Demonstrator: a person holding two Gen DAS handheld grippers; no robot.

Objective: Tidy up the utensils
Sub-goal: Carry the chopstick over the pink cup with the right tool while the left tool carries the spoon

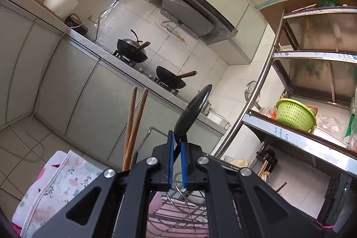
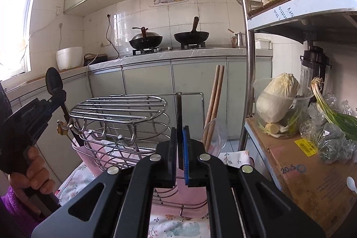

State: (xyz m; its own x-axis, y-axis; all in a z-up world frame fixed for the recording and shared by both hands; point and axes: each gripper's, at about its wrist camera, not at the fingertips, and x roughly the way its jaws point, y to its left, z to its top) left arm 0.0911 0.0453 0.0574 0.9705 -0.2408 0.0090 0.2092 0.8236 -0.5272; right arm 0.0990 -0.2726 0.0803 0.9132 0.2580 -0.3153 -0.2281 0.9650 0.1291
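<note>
Left gripper closed on the neck of a black spoon, bowl up, handle hanging down toward the wire utensil rack. In the right wrist view, same spoon at the far left end of the rack, its handle passing just beside the row of hooks, whether touching them cannot be told. Right gripper shut on a thin dark upright bar at the rack's right part, apparently steadying the rack, with nothing else in it. Two wooden chopsticks already standing in the right compartment, next to a clear plastic spoon. Rack standing on a floral cloth, pink liner inside.

Risks, as judgement only: handle may catch on a hook or a wire instead of entering the left compartment, because the openings are narrow and the spoon hangs slightly tilted. Grip close to the bowl leaves a long free handle, so may swing or slip. Pushing down against a wire could tip or slide the light rack on the soft cloth if the right gripper lets go too soon.
</note>
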